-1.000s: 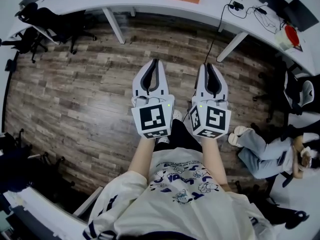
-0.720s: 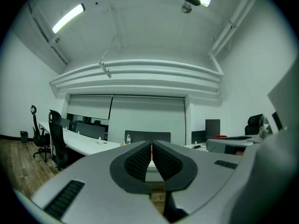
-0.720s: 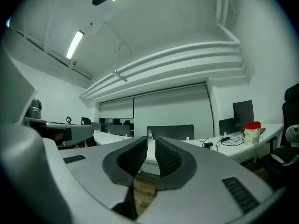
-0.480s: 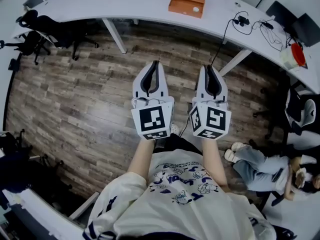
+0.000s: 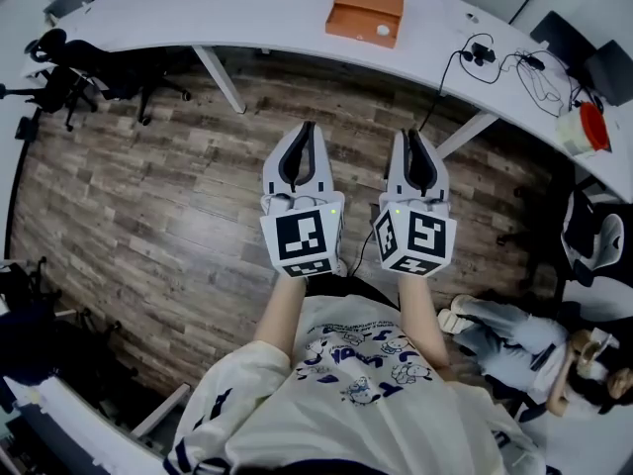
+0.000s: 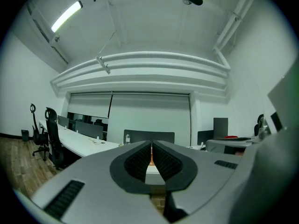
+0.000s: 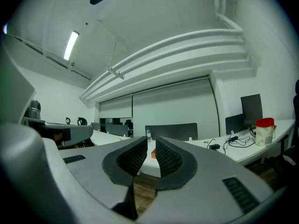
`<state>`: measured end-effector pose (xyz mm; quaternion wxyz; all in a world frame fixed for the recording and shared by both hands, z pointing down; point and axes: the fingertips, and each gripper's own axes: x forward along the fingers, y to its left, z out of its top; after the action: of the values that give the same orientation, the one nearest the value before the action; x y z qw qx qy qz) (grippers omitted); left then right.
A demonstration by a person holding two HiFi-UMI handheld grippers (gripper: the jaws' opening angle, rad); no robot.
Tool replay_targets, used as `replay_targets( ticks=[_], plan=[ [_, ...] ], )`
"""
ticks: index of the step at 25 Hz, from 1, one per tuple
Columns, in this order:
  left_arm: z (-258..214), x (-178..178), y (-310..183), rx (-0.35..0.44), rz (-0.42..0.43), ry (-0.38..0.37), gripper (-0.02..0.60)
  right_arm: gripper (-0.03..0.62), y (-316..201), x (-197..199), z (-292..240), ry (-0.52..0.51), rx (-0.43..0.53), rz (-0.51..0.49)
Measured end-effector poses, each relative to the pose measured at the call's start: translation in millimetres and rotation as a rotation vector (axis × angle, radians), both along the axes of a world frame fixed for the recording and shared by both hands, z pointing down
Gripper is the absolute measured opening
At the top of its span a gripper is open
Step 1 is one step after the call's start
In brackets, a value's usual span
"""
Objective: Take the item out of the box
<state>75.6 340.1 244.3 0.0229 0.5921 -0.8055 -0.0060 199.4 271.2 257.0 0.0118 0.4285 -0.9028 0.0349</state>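
Both grippers are out in front of me, side by side, pointing level at the desk. Left gripper (image 5: 306,127): fingers closed tip to tip, empty. Right gripper (image 5: 411,135): fingers closed too, nothing in them.

Box (image 5: 367,13): orange, open top, flat on the white desk (image 5: 247,13). It's well apart from both grippers, ahead and roughly between them. A small white round item (image 5: 384,30) sits in its near right corner. In the right gripper view the box is just an orange sliver past my fingertips.

Around it:
- Bare desk on both sides of the box.
- Further right on the desk are tangled cables (image 5: 495,52), then a tub with a red lid (image 5: 582,127).
- One black cord (image 5: 432,77) hangs off the desk edge to the floor, just ahead of the right gripper.
- Slanted white desk leg (image 5: 222,67) is left of the left gripper, and a second leg (image 5: 463,135) is right of the right one.
- Small bits sit at the desk's far edge, too small to tell.

Between me and the desk is a strip of wood-plank floor (image 5: 148,186). Black office chairs (image 5: 89,52) sit at the left end. A person (image 5: 514,330) sits on the floor to my right, white shoes toward me.

Room, from the gripper views: white walls, a ceiling strip light (image 6: 65,15) and a wide blind (image 6: 140,115) behind more desks.
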Motion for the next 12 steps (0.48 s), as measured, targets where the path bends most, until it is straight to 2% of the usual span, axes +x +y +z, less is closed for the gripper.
replay_targets(
  ticks=[12],
  plan=[
    [11.1, -19.4, -39.9, -0.020, -0.009, 0.017, 0.023, 0.055, -41.5, -12.6, 13.4, 0.004, -0.032, 0.009]
  ],
)
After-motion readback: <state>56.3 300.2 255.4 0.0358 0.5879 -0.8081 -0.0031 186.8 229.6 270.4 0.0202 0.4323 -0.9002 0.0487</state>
